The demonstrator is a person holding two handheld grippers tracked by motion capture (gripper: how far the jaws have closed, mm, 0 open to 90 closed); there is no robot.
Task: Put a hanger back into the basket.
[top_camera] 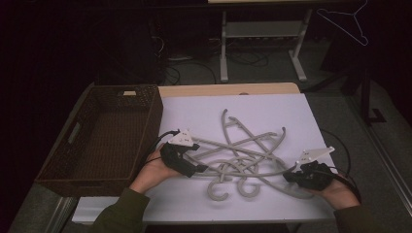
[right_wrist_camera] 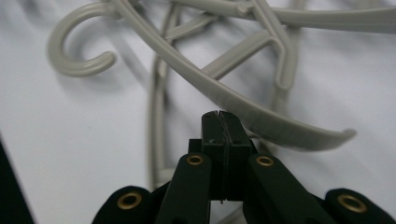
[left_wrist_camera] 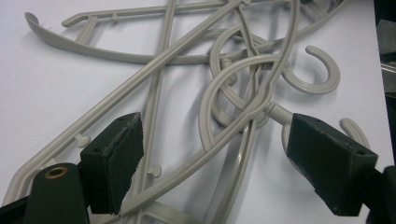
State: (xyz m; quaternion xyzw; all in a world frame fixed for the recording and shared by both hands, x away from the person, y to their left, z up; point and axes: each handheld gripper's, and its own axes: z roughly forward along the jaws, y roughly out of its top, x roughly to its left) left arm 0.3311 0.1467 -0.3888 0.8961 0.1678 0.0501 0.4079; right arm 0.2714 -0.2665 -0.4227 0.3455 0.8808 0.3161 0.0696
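Meanwhile: jaws working a heap of hangers

Meanwhile, the left gripper (left_wrist_camera: 212, 163) is holding its jaws spread, straddling crossed arms of the grey hangers (top_camera: 243, 155) lying tangled on the white bench (top_camera: 194, 111). The right gripper (right_wrist_camera: 223, 122) is keeping its jaws pressed together, pinching nothing that can be seen, one hanger arm (right_wrist_camera: 261, 116) lying just beyond their tips. No readable writing is showing anywhere, including the woven basket (top_camera: 73, 165).

Grey plastic hangers (top_camera: 243, 158), several, tangled in a flat heap, hooks toward the near edge. Heap lies between left tongs (top_camera: 198, 168) and right tongs (top_camera: 287, 175); one arm tip just past right tongs.
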